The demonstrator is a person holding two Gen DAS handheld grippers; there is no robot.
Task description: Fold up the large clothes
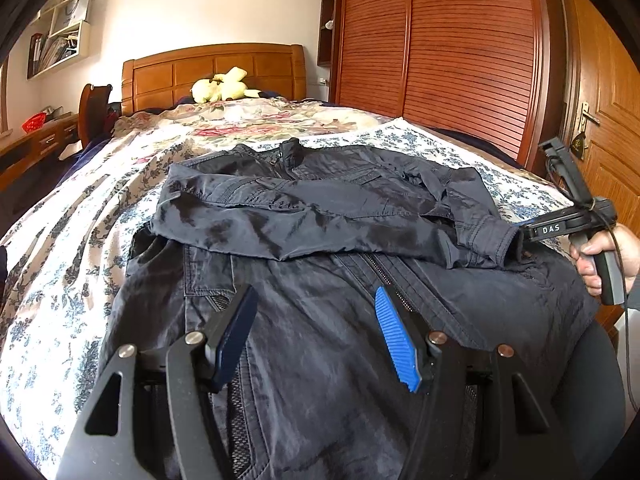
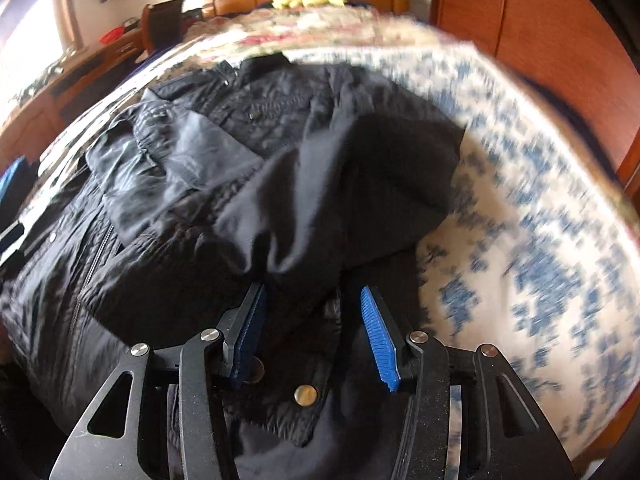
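Bedroom, bed (image 1: 60, 216) with a blue-flowered sheet taking up most of both views. Dark jacket (image 1: 320, 280) lies spread on the sheet, zipper (image 1: 390, 280) running up the front just ahead of the left gripper (image 1: 316, 316). One sleeve (image 1: 304, 208) is folded across the chest, its cuff (image 1: 496, 240) lying ahead and to the right of the left gripper's tips, right at the nose of the right gripper (image 1: 524, 236).

Left gripper: jaws about half open, blue pads clear, nothing between them, jacket front below and ahead of it. Cannot tell if the tips touch the cloth.

Right gripper (image 2: 312, 316): jaws part open, pads not pressing anything. A bunched fold of sleeve cloth (image 2: 288, 248) lies just ahead of and between the tips; the left pad (image 2: 250, 332) is close beside it, contact not clear because the view is motion-blurred. A metal snap button (image 2: 303, 396) on the jacket sits under the gripper between the fingers. A hand (image 1: 600, 256) holds this gripper's handle at the right edge of the left view.

Further ahead of both grippers: wooden headboard (image 1: 216, 72) with a yellow plush toy (image 1: 224, 86) in front of it. Wall shelf (image 1: 64, 32) up to the left of the left gripper, holding books and boxes. Slatted wooden wardrobe (image 1: 440, 60) to the right, a small open shelf niche (image 1: 328, 12) at its edge with something small and pale in it, too small to tell what.
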